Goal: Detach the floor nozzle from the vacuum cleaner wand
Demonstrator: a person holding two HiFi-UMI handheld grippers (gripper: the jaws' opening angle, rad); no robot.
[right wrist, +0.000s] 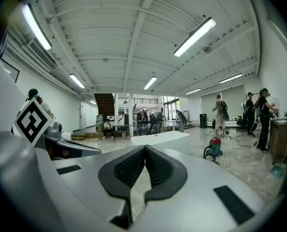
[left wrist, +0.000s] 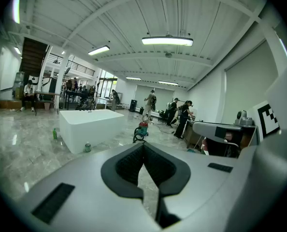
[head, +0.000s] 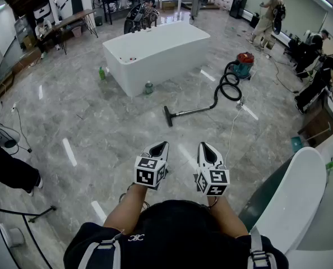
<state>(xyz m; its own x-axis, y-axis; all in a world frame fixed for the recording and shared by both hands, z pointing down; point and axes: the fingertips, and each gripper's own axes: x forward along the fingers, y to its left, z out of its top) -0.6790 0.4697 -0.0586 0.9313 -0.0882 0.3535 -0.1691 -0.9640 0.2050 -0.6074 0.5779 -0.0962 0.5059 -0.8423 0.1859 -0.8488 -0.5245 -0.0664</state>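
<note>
In the head view a black floor nozzle [head: 168, 116] lies on the marble floor, joined to a thin wand [head: 192, 112] that runs right into a coiled black hose [head: 229, 86] and a red and teal vacuum cleaner [head: 244, 64]. My left gripper [head: 159, 148] and right gripper [head: 209, 150] are held side by side in front of my chest, well short of the nozzle. Both are shut with nothing between their pads. The vacuum cleaner [left wrist: 142, 129] shows small in the left gripper view, and the same vacuum cleaner [right wrist: 213, 148] in the right gripper view.
A large white block-shaped table [head: 155, 52] stands beyond the nozzle, with a green bottle [head: 101, 73] and a can [head: 148, 87] at its foot. A white curved chair [head: 297, 195] is close on my right. Several people work along the right wall and at the back desks.
</note>
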